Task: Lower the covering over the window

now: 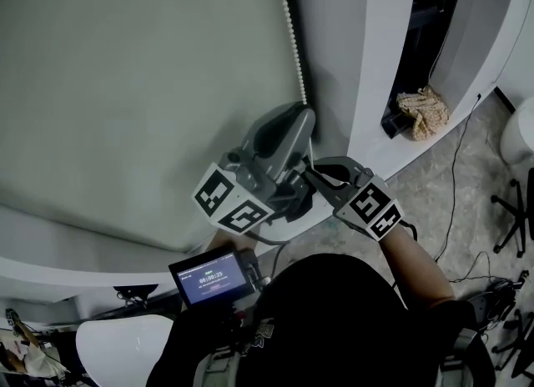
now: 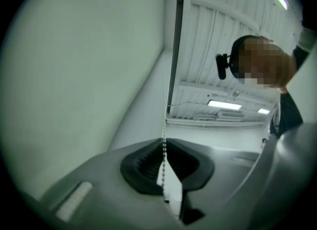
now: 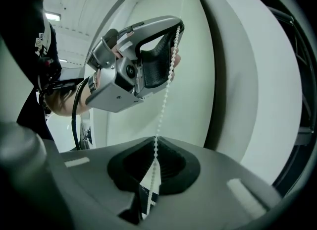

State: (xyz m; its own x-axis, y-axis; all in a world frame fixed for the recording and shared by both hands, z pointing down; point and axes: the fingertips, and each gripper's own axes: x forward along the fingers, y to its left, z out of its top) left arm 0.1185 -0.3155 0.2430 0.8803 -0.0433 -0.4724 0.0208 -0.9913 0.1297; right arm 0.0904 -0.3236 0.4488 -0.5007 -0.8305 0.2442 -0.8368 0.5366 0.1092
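A pale roller blind covers the window, and its white bead chain hangs along the blind's right edge. My left gripper reaches up to the chain and is shut on it; in the left gripper view the chain runs straight into the meeting pads of this gripper. Just below, my right gripper is also shut on the chain. In the right gripper view the beads stretch taut from its closed jaws up to the left gripper.
A white wall column stands right of the blind. A crumpled cloth lies on a ledge beyond it. A cable trails over the floor, chair legs are at the right, and a small lit screen sits at my chest.
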